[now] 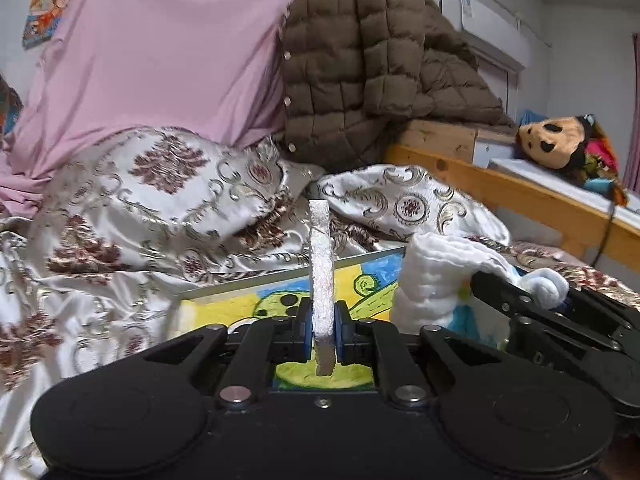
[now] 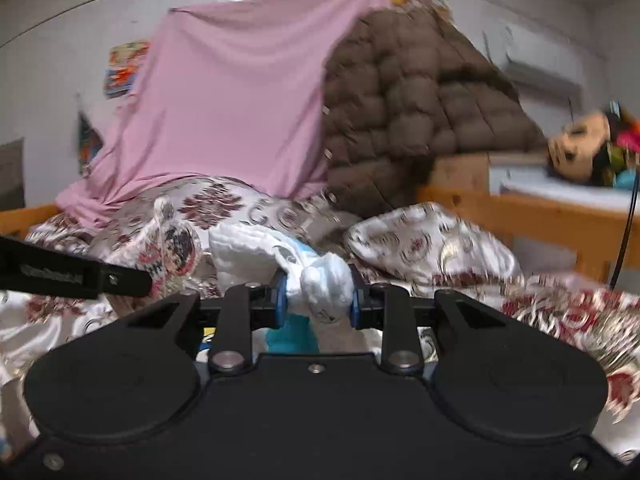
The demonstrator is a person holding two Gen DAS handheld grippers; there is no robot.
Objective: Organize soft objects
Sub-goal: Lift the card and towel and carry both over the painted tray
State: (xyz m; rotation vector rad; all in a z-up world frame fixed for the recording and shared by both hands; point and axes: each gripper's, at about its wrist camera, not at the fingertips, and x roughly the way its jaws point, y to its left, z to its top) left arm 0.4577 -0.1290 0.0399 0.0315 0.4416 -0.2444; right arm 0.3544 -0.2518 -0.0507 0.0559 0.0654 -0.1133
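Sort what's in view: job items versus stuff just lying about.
In the job:
left gripper, shut on thin white textured strip
right gripper, shut on white-and-blue quilted cloth

Lying about:
pink sheet
brown quilted jacket
tan plush doll
yellow cartoon picture

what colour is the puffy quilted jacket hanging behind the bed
Brown, seen best in the left wrist view, where the quilted jacket is sharp.

Right wrist view was motion-blurred; the patterned quilt (image 2: pixel 432 240) and doll (image 2: pixel 576 148) lacked detail. Left claw (image 1: pixel 322 320) hid part of the painted board (image 1: pixel 240 304). Pink sheet (image 1: pixel 160 48) ran off the top edge.
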